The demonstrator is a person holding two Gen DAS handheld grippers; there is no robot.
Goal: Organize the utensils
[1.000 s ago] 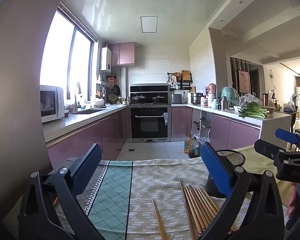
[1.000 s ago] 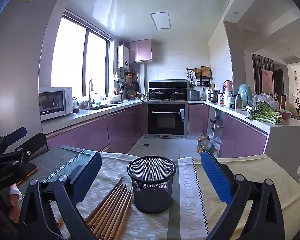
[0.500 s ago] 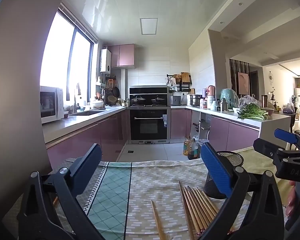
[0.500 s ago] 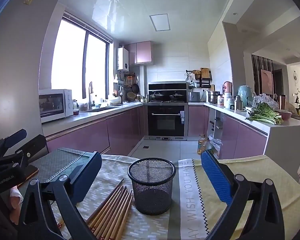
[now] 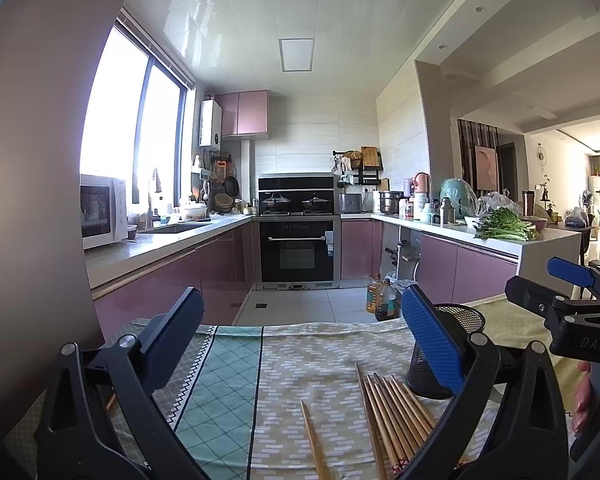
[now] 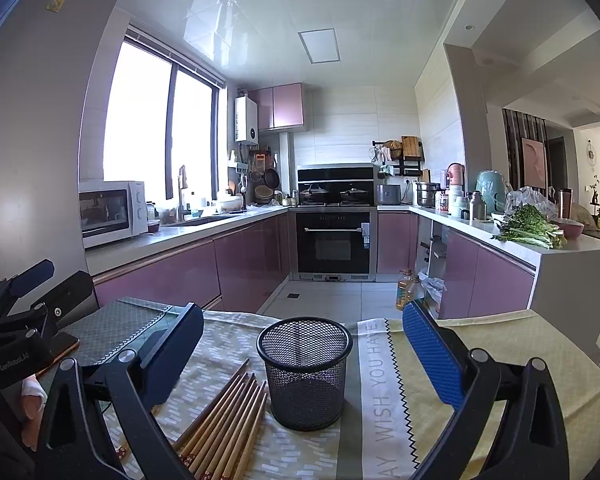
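On the tablecloth (image 6: 480, 360) I see chopsticks (image 6: 224, 420) bundled just left of the mesh cup (image 6: 305, 372), maybe touching it. My left gripper (image 5: 300, 344) and right gripper (image 6: 304, 350) both hover spread wide, holding nothing.

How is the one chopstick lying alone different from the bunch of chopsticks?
The lone chopstick lies by itself on the tablecloth, away from the mesh cup. The bunch of chopsticks lies packed side by side, right beside the cup. Both are brown wood, flat on the cloth, and not in the cup.
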